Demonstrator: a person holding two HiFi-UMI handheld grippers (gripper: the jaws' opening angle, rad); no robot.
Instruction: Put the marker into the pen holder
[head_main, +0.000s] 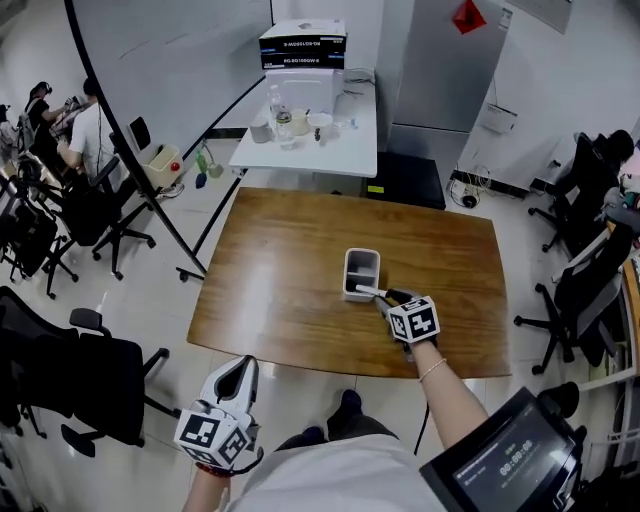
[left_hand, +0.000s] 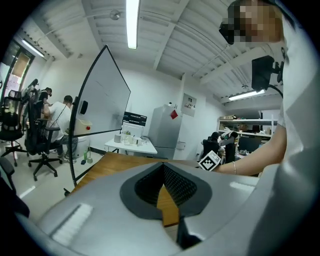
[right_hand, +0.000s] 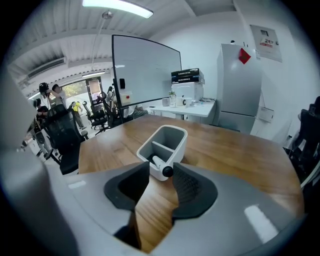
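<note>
Wooden table (head_main: 280, 270) carries a grey holder (right_hand: 175, 134) with two compartments. One marker (right_hand: 160, 164) leans in the near compartment, and its dark end sticks out over the rim. Right gripper (right_hand: 161, 170) has its jaws apart, with this dark end just between their tips, not pressed. Left gripper (left_hand: 163, 169) is beyond the table's near edge, its jaws together and empty.

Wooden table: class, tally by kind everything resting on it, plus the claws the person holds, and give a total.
Pen holder: 1
Marker: 1
Claw: 2, the left claw and the right claw
Total: 4
</note>
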